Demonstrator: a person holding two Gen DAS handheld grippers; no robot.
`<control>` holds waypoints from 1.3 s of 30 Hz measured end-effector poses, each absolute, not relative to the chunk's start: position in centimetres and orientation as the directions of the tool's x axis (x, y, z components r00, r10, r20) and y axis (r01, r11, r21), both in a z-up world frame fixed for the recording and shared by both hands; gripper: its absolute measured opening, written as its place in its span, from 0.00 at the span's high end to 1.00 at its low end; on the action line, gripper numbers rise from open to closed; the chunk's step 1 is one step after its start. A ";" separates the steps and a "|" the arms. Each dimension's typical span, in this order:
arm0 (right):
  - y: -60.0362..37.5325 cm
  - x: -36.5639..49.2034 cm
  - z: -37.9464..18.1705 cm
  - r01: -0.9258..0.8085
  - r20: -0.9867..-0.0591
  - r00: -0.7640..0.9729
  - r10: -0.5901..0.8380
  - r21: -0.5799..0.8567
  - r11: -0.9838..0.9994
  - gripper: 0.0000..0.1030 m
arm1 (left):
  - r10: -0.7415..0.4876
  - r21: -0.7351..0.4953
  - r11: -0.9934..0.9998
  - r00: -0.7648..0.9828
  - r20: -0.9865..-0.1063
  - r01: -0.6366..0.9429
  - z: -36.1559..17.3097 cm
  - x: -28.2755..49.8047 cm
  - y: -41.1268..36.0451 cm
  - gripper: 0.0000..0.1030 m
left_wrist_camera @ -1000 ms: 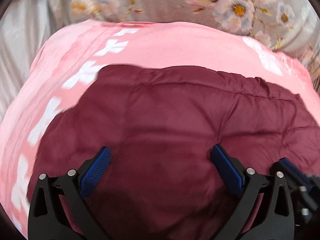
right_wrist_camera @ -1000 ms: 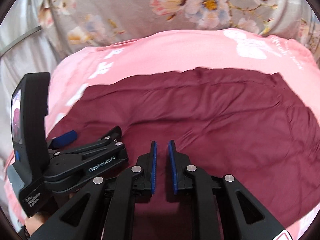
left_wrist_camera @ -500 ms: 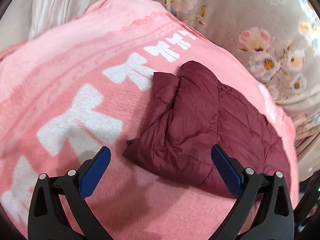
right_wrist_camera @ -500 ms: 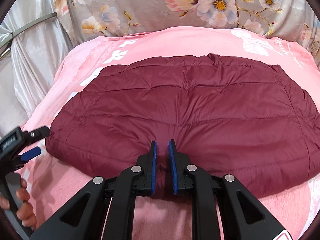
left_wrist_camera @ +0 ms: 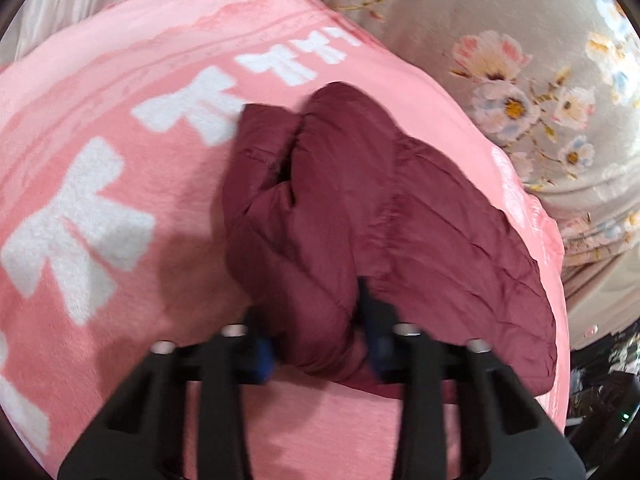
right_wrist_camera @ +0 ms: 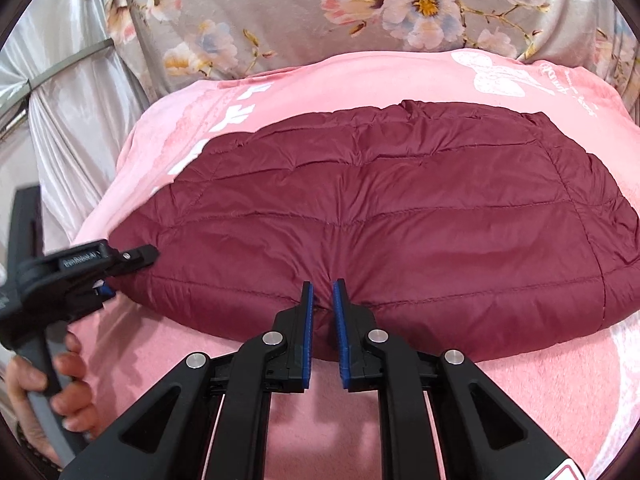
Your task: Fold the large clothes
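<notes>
- Left gripper (left_wrist_camera: 320, 344): its jaws have just been closing, and they now stand pinched on a bunched corner of the maroon quilted jacket (left_wrist_camera: 360, 216), with padding bulging between the blue pads. The picture is blurred, yet the fabric plainly fills the gap.
- Right gripper (right_wrist_camera: 323, 304): clenched on the near hem of the maroon quilted jacket, close to its middle; a small tuck of fabric sits between the narrow-set pads.
- Relation the next move turns on: the jacket lies ahead of both grippers, spreading away from them. Seen from the right wrist, its long axis runs across the picture from left to right, and the held hem is the near long edge.
- The left gripper sits at the jacket's left end, the right gripper further along the same edge; the far right end is held by neither, and the right one is the nearer to it.
- The jacket rests on a pink blanket (right_wrist_camera: 520, 392) with white figures, well within its borders.
- A hand (right_wrist_camera: 44, 396) grips the left tool's handle at the picture's lower left.
- Beyond: grey floral fabric (right_wrist_camera: 280, 8).
- Containers: none in view.
</notes>
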State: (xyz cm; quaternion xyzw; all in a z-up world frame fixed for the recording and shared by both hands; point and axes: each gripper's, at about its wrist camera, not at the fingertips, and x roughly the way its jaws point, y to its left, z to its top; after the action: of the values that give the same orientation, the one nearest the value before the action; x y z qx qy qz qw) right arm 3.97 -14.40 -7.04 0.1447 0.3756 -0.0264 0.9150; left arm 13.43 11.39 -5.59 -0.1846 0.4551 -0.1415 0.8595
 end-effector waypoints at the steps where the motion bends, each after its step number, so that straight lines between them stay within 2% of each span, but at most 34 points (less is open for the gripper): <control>1: -14.5 4.0 -7.3 0.159 -0.698 0.713 0.062 0.248 0.955 0.89 | -0.403 -0.427 0.899 0.561 -0.723 0.095 -4.7 13.0 10.9 0.80; 4: -14.8 4.3 -8.0 0.163 -0.703 0.708 0.072 0.262 0.951 0.89 | -0.409 -0.397 0.903 0.603 -0.685 0.161 -1.7 11.9 9.5 0.84; 10: -15.6 4.4 -7.9 0.159 -0.701 0.706 0.100 0.295 0.942 0.90 | -0.505 -0.388 0.861 0.633 -0.587 0.327 4.5 9.7 5.1 0.85; 15: -17.8 1.3 -6.0 0.180 -0.676 0.723 0.146 0.388 0.904 0.90 | -0.566 -0.335 0.823 0.613 -0.551 0.459 7.9 8.4 -0.9 0.85; 18: -21.2 -2.0 -5.0 0.257 -0.684 0.725 0.082 0.379 0.889 0.90 | -0.588 -0.297 0.801 0.591 -0.553 0.520 8.6 8.0 -5.4 0.85; 27: -31.8 -10.6 -4.4 0.498 -0.688 0.716 -0.119 0.384 0.778 0.87 | -0.618 -0.225 0.715 0.449 -0.645 0.662 5.0 5.4 -19.8 0.85; 31: -34.3 -12.5 -4.7 0.540 -0.693 0.706 -0.149 0.390 0.746 0.87 | -0.574 -0.196 0.702 0.383 -0.724 0.684 0.7 4.6 -25.0 0.85; 36: -35.9 -13.5 -5.3 0.557 -0.699 0.699 -0.151 0.399 0.728 0.87 | -0.496 -0.086 0.707 0.405 -0.768 0.702 -2.8 3.1 -28.3 0.85; 39: -36.4 -13.1 -5.6 0.560 -0.703 0.697 -0.138 0.414 0.718 0.87 | -0.474 -0.061 0.704 0.404 -0.783 0.708 -3.8 2.8 -29.3 0.85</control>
State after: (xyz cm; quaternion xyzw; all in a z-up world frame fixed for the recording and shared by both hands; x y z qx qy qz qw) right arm -13.06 -36.43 -5.61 0.3168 0.3328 -0.2017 0.8650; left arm 2.81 -29.33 -3.83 0.1418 0.4125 -0.3577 0.8257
